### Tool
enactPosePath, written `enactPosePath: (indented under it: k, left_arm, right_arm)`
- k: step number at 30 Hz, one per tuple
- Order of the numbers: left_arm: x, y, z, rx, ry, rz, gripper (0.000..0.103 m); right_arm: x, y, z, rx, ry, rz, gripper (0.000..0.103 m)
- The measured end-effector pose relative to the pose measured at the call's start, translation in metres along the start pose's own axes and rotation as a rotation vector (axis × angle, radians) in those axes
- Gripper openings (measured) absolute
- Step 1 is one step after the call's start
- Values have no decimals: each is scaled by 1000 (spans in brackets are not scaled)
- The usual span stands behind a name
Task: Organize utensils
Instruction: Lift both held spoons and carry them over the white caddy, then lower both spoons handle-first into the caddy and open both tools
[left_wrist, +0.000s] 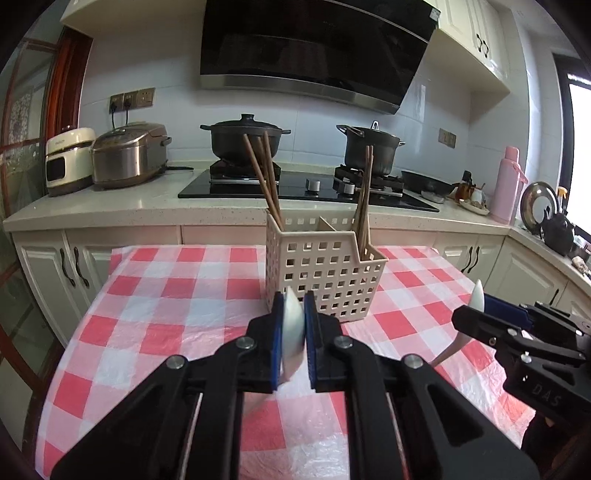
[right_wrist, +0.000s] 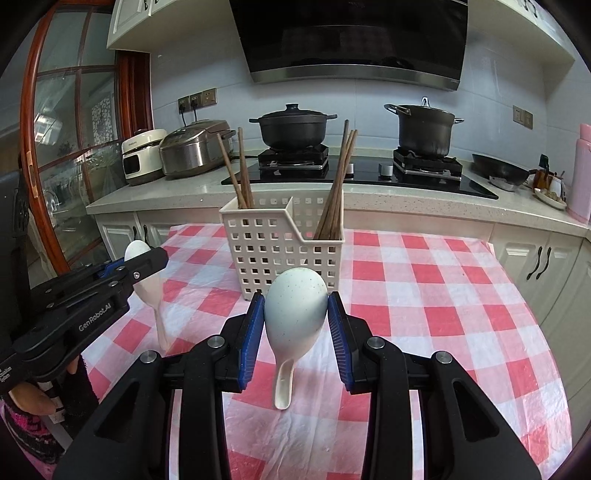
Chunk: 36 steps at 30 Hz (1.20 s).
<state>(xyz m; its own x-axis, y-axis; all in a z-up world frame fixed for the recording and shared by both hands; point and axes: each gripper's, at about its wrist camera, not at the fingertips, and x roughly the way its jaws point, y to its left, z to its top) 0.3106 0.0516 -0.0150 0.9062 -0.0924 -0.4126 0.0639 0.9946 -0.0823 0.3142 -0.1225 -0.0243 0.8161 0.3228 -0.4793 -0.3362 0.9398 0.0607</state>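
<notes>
A white slotted basket stands on the red-checked tablecloth, with a divider across it. Brown chopsticks lean in its left compartment, and more chopsticks stand in the right one. My left gripper is shut on a white ceramic spoon, held edge-on just in front of the basket. In the right wrist view the left gripper and its spoon hang at the left, handle down. My right gripper is shut on the bowl of a pale speckled spoon.
Behind the table runs a counter with two rice cookers, a black hob with two dark pots, a pan and a pink flask. White cabinets sit below. A person's hand grips the left tool.
</notes>
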Motion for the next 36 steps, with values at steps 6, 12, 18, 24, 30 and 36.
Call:
enactPosePath:
  k: [6,12,18,24,30,36]
  left_arm:
    - [2,-8,6,22,-9,-12,10]
    - [3,-14,18,25,-16,-38,10]
    - [2,-20,56,14,-52,-69,10]
    - [9,-22,98,-8,-85,-87,10]
    - [21,-21,148,-57,-141,-108,10]
    - [41,-25,183,-70,-178,-103,10]
  right_arm:
    - [5,-10,7,14,-1,-2,33]
    - [4,-13,27,-11,-37,-3,33]
    - [11,-19,67,-14,-78,5,33]
    - [24,-20,102,-28,-91,17,33]
    - [47,-23,132,-36,-103,9,33]
    - [71,-25,149,-37,-103,12,33]
